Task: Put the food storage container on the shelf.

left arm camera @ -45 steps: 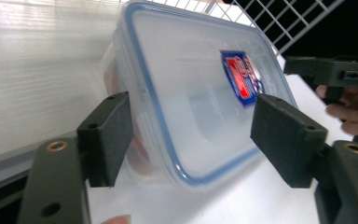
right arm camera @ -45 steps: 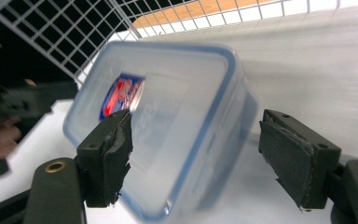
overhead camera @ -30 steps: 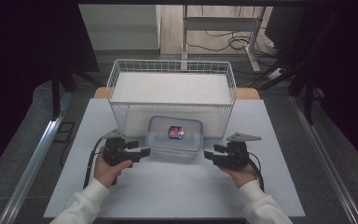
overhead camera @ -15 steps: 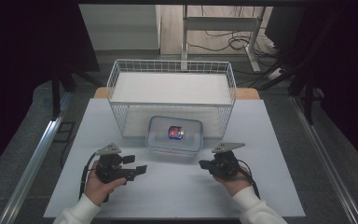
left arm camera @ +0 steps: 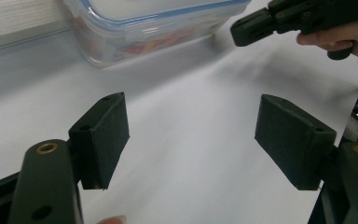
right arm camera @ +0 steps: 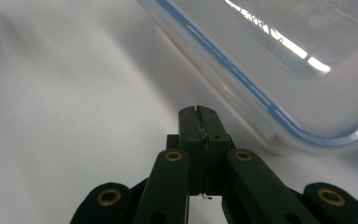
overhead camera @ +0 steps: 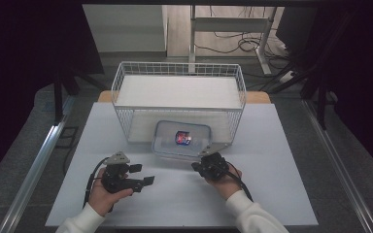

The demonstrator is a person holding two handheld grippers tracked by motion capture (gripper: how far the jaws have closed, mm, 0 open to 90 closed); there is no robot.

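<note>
Both hands have pulled back from the clear lidded container [overhead camera: 182,141], which sits where it did at centre frame in the high view, just in front of the wire basket [overhead camera: 179,104]. The right gripper [overhead camera: 197,167] has clenched tight on nothing since a second ago, and has come back in, its tip now just off the container's lower right corner. The left gripper [overhead camera: 143,174], lower left, well apart from the container, has its jaws spread and just been opening wider, with only white table [overhead camera: 281,160] between them.
</note>
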